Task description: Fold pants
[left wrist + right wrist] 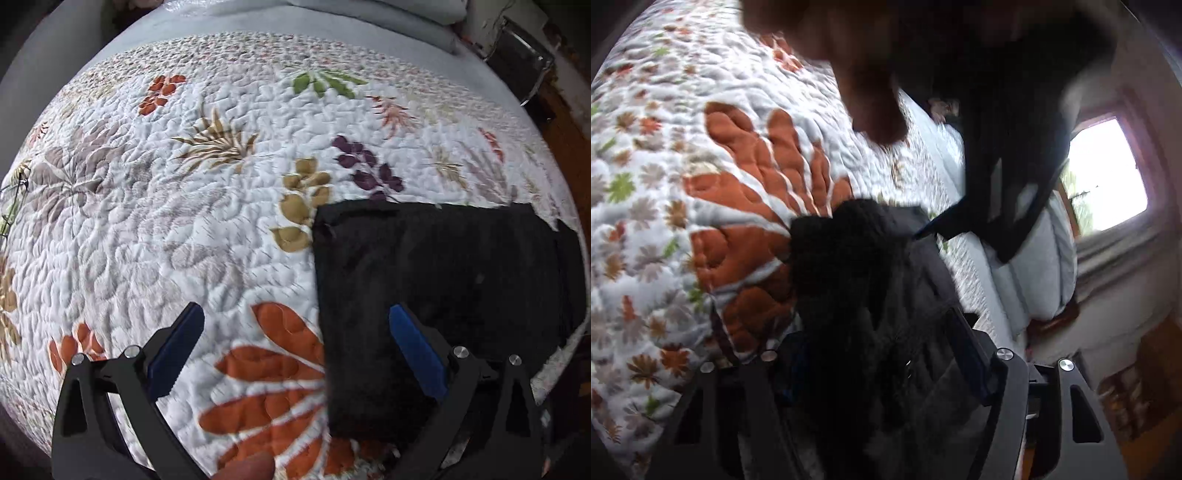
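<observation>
The black pants (443, 280) lie folded in a flat block on the floral quilt (166, 221), at the right of the left wrist view. My left gripper (295, 336) is open and empty, above the block's left edge; its right blue finger (417, 354) is over the cloth. In the right wrist view, bunched black pants cloth (857, 295) sits between the fingers of my right gripper (875, 332), which is shut on it. The left gripper (997, 206) and a hand (871, 92) show above it, blurred.
The quilt covers a bed, with a grey sheet (258, 22) and pillows beyond. A dark chair (524, 62) stands at the far right. A bright window (1104, 173) and wooden floor (1156, 369) are to the right of the bed.
</observation>
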The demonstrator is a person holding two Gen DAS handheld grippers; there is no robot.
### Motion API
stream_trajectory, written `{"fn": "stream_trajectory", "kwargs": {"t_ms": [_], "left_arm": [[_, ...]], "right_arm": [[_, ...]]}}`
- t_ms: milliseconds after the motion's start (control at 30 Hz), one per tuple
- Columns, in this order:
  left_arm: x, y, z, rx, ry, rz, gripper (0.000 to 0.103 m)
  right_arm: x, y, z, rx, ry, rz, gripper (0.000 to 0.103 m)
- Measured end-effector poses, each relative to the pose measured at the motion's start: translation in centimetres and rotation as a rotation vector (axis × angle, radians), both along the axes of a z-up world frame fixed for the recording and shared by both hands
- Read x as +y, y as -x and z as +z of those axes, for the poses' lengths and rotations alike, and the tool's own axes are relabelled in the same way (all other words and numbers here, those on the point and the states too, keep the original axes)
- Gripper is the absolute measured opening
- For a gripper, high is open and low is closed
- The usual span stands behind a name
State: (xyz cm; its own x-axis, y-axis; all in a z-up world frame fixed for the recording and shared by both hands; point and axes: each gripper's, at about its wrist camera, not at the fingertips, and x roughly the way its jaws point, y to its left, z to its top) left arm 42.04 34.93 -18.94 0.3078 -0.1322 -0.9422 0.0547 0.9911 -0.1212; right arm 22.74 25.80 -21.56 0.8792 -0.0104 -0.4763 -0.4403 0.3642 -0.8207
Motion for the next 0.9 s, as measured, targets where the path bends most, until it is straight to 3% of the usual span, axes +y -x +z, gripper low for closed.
{"fn": "stream_trajectory", "kwargs": {"t_ms": [100, 167, 200, 233, 300, 333, 367, 467, 900], "left_arm": [[0.2, -0.8, -0.7, 0.053, 0.087, -0.002, 0.100], [-0.5, -0.9, -1.0, 0.060, 0.070, -0.031, 0.100], [-1.0, -1.0, -1.2, 0.069, 0.056, -0.048, 0.100], [-1.4, -1.1, -1.4, 0.082, 0.061, -0.059, 0.098], [-2.1, -1.2, -1.7, 0.102, 0.090, -0.095, 0.078], [-2.5, -1.3, -1.6, 0.117, 0.126, -0.123, 0.056], [-2.9, -1.3, -1.5, 0.118, 0.138, -0.133, 0.046], [-3.7, -1.7, -0.2, 0.104, 0.145, -0.153, 0.032], [-6.5, -0.3, 8.3, 0.024, 0.112, -0.171, 0.030]], "right_arm": [[-0.4, -0.6, -0.3, 0.038, -0.022, -0.011, 0.067], [-0.4, -1.7, -0.3, 0.069, -0.031, -0.022, 0.066], [-0.4, -2.0, -0.2, 0.093, -0.034, -0.019, 0.054], [-0.4, -2.8, -0.2, 0.161, -0.039, -0.024, 0.033], [-0.8, -3.5, -0.3, 0.182, -0.043, -0.036, 0.023], [-1.1, -3.5, -0.1, 0.191, -0.056, -0.038, 0.018], [-1.4, -3.6, 0.3, 0.192, -0.070, -0.036, 0.017], [-2.7, -4.0, 2.1, 0.196, -0.123, -0.042, 0.014], [-6.5, -4.1, 9.2, 0.130, -0.251, -0.059, 0.014]]}}
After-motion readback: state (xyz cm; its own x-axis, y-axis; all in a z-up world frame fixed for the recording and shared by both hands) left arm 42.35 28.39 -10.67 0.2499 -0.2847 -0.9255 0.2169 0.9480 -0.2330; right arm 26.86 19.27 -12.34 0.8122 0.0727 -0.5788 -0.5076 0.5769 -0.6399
